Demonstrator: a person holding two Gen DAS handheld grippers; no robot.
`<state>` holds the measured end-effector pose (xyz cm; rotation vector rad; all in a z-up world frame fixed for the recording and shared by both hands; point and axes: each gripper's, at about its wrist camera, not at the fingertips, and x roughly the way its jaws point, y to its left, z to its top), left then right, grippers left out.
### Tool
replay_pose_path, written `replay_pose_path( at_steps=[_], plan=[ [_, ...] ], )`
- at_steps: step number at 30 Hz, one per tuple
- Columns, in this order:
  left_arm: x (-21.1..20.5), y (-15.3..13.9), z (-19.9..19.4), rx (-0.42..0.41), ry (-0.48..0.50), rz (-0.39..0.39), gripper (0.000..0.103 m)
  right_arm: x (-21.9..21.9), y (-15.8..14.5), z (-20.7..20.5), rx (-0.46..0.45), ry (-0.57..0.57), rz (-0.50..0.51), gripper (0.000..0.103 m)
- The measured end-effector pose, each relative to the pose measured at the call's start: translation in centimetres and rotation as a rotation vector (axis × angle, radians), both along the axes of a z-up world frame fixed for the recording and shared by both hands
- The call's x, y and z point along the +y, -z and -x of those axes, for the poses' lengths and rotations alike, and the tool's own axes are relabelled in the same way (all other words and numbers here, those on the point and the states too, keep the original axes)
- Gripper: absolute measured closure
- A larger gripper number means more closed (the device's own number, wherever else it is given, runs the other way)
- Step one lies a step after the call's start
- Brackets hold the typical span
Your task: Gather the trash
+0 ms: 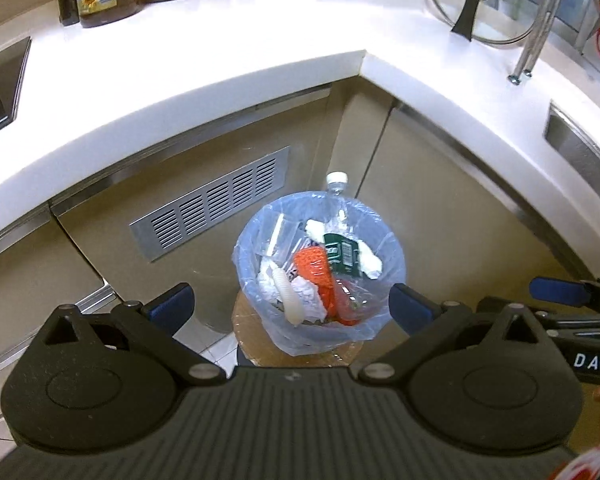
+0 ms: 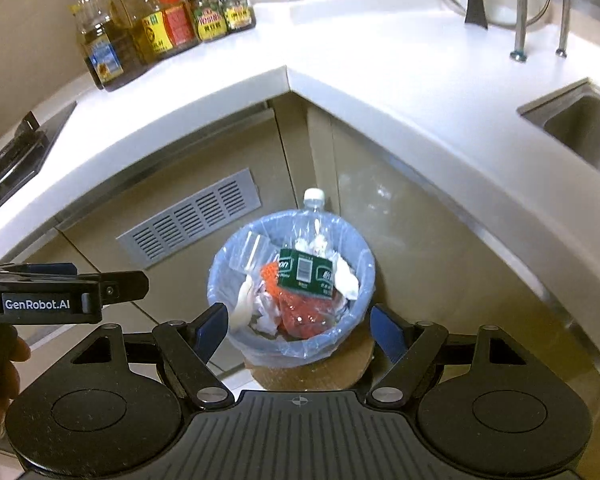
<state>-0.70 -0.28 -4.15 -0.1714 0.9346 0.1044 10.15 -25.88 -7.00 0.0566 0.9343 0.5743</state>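
Left hand-held gripper [image 1: 292, 306] and right hand-held gripper [image 2: 298, 328]: both held above the bin, jaws wide apart, nothing between them. The lined bin [image 2: 220, 280] stands on the floor in the cabinet corner below the tabletop [image 2: 340, 80], full; a clear bottle [image 2: 314, 204] stands proud of the rim. Judgement: gather the liner [image 1: 252, 220] at opposite rim edges and lift evenly, lest the bottle tip out.

Both wrist views look steeply down, side by side, sharing the trash bin [image 1: 320, 268] below the counter corner [image 2: 288, 76].
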Motion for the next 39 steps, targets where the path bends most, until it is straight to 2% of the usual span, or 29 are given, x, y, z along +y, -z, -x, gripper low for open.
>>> replay_pose_path(
  at_steps=[10, 19, 29, 39],
  plan=[
    [1.1, -2.7, 2.4, -0.059, 0.129, -0.029, 0.000, 0.0, -3.5, 3.9, -0.087, 0.149, -0.001, 0.025],
    [2.9, -3.8, 5.1, -0.087, 0.214, -0.030, 0.000, 2.2, -5.8, 8.9, -0.108, 0.262, 0.018, 0.025],
    [2.4, -5.6, 5.6, -0.128, 0.186, -0.049, 0.000, 2.1, -7.2, 8.7, -0.148, 0.230, 0.042, 0.025],
    [1.1, -5.9, 5.7, -0.137, 0.177, -0.057, 0.000, 0.6, -7.4, 8.6, -0.160, 0.223, 0.035, 0.025]
  ],
)
